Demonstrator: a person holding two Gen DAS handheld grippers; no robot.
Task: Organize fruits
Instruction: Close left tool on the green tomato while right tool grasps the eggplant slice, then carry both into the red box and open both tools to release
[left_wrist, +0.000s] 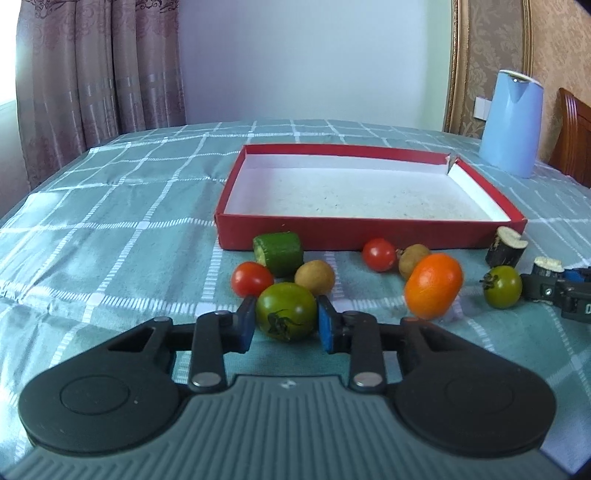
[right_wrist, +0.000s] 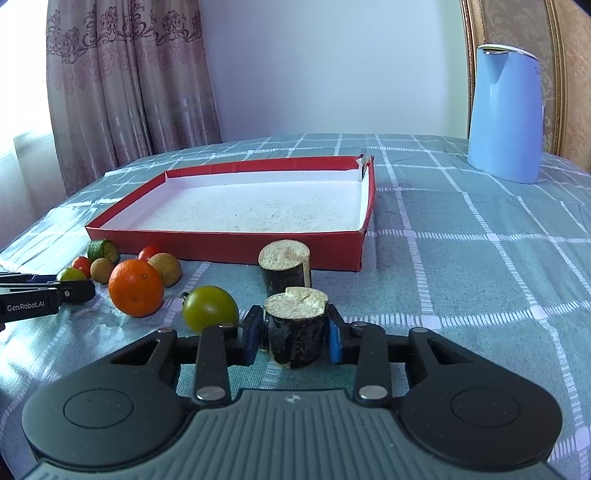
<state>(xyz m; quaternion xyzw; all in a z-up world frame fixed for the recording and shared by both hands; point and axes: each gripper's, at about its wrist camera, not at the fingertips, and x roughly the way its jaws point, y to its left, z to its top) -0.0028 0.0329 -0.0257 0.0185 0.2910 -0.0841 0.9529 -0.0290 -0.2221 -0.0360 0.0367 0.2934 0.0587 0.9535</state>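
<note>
- Left tongs (left_wrist: 286, 319), in the left wrist view, are clamped on a green tomato (left_wrist: 286, 311), one blue pad pressed to each side of it as it sits on the checked surface (left_wrist: 129, 229).
- Just behind it lie a red tomato (left_wrist: 252, 278), a small brown fruit (left_wrist: 314, 277) and a cut cucumber piece (left_wrist: 279, 253) that is close to the red tray (left_wrist: 369, 232).
- Farther to the right are a second red tomato (left_wrist: 378, 254), another brown fruit (left_wrist: 412, 258) and an orange (left_wrist: 434, 285), then a second green tomato (left_wrist: 503, 287) and a dark-skinned eggplant chunk (left_wrist: 505, 251).
- At the right edge the right tongs (left_wrist: 546, 284) grip another eggplant piece (left_wrist: 548, 265).
- Right tongs (right_wrist: 295, 332), in the right wrist view, are closed on that eggplant piece (right_wrist: 296, 332), which stands upright with its pale cut face up.
- Directly behind it the eggplant chunk (right_wrist: 285, 267) stands near the front wall of the red tray (right_wrist: 221, 247).
- Just to the left lies the second green tomato (right_wrist: 209, 308), then the orange (right_wrist: 136, 288).
- Blue kettle (right_wrist: 505, 114) stands at the far right of the surface (right_wrist: 480, 258).
</note>
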